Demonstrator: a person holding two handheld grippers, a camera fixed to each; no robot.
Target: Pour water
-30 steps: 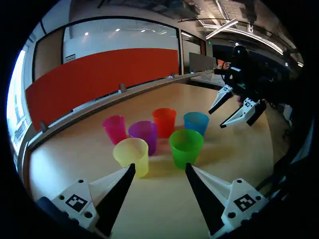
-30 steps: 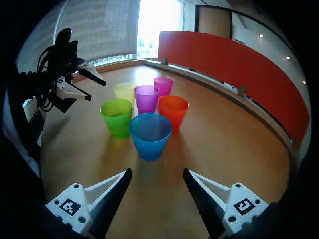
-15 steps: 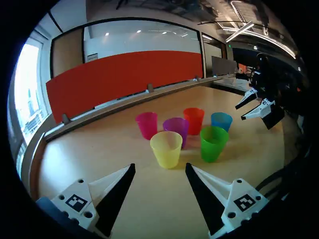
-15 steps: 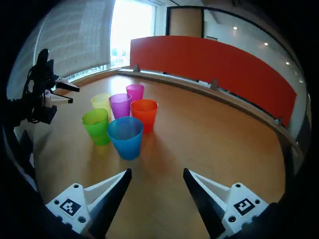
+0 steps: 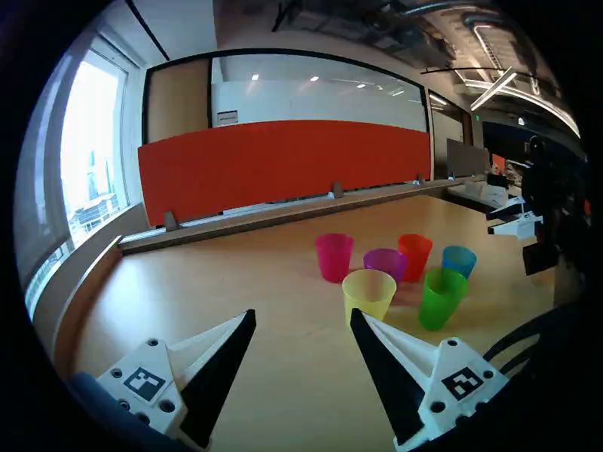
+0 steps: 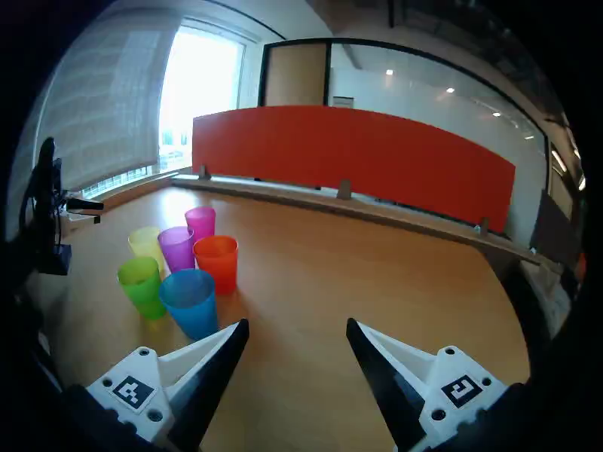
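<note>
Six smooth, tapered plastic cups stand upright in a tight cluster on the pale, glossy wooden worktop (image 5: 226, 294): a pink cup (image 5: 334, 256), a purple cup (image 5: 385, 264), an orange cup (image 5: 414, 255), a blue cup (image 5: 458, 261), a green cup (image 5: 441, 297) and a yellow cup (image 5: 368, 294). Behind them runs a flat red partition panel (image 5: 279, 166).

The left hand-held gripper (image 5: 301, 320) has its white, black-edged wedge fingers spread wide with nothing between them. The cluster lies ahead to its right, the yellow cup nearest. The right hand-held gripper (image 6: 296, 325) is likewise spread and empty, with the cluster ahead to its left and the blue cup nearest.

The left gripper view takes in ceiling strip lights (image 5: 497, 79), while the right gripper view has a ribbed window blind (image 6: 83, 143).

Compared with a second ago, the cups look smaller and sit off-centre in both views.
</note>
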